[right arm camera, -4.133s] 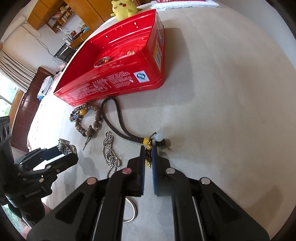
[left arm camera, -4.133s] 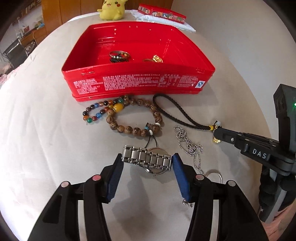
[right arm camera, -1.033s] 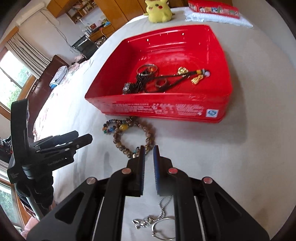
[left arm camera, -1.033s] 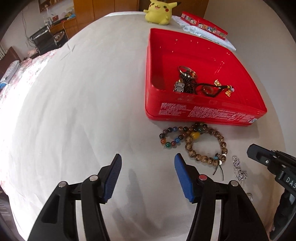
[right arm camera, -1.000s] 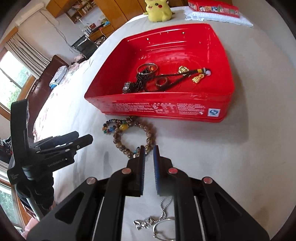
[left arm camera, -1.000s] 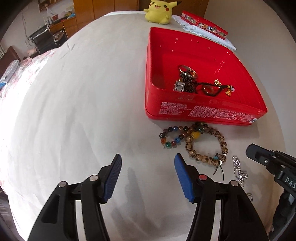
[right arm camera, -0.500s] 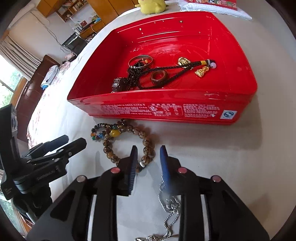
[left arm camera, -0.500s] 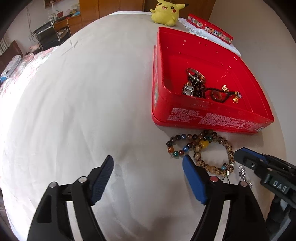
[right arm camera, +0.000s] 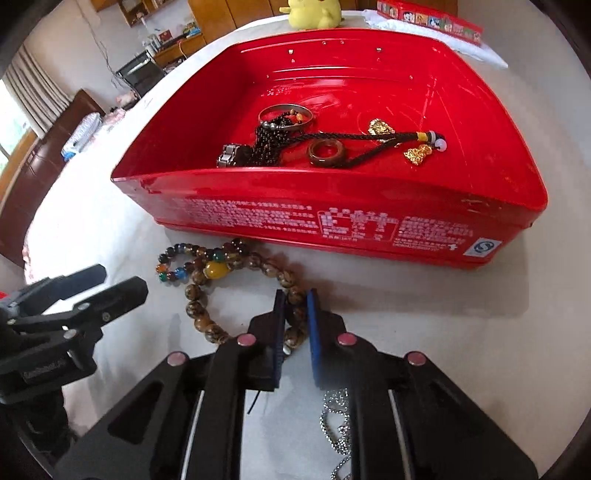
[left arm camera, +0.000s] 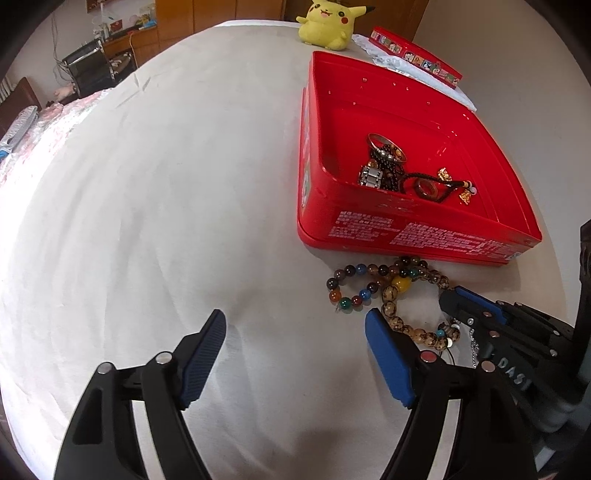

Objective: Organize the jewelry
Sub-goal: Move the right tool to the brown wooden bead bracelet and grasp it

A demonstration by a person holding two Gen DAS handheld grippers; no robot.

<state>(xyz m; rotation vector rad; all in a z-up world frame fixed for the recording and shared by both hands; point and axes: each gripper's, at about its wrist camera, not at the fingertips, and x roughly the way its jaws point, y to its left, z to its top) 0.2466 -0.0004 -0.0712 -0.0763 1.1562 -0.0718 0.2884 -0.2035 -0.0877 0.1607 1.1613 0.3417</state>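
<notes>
A red tray [right arm camera: 369,218] holds a metal watch [right arm camera: 231,155], a bangle [right arm camera: 286,112], a black cord with a gold charm [right arm camera: 417,153] and a brown ring [right arm camera: 327,152]. In front of it lie a brown wooden bead bracelet [right arm camera: 201,308] and a small coloured bead bracelet [right arm camera: 173,273]. My right gripper [right arm camera: 295,306] has its jaws narrowly apart around the wooden bracelet's right side, down at the cloth. My left gripper [left arm camera: 295,328] is open and empty, left of the bracelets [left arm camera: 391,295]. The tray also shows in the left wrist view [left arm camera: 406,236].
A silver chain [right arm camera: 338,417] lies under my right gripper. A yellow plush toy [left arm camera: 327,24] and a flat red box [left arm camera: 415,59] on a white cloth sit behind the tray. The table has a pale cloth [left arm camera: 166,184]; furniture stands beyond its left edge.
My right gripper has moved forward and down, opened slightly, and now straddles the wooden bracelet. My left gripper has shifted closer to the bracelets, still open. Earlier, the watch and cord went into the tray.
</notes>
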